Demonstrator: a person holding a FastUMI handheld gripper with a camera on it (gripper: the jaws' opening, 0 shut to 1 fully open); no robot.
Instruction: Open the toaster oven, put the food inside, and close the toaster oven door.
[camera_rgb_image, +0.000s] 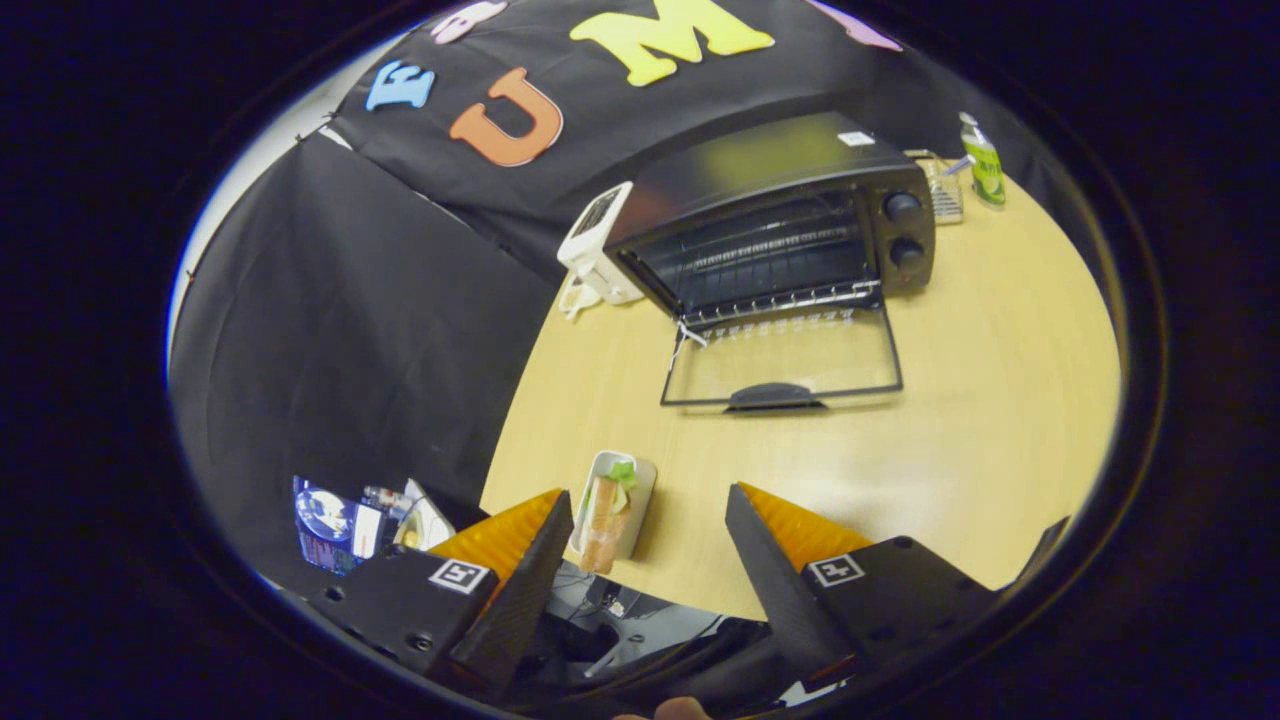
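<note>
With the toaster oven already open across the table, the gripper hangs spread and empty just beside the sandwich on its little tray, which looks light, soft and squashable, so gripping the tray's long sides seems safest.

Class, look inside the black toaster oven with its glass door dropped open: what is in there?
Inside the black toaster oven a wire rack shows, bare. The dim back is unclear. The food on its white tray lies by the open gripper.
</note>
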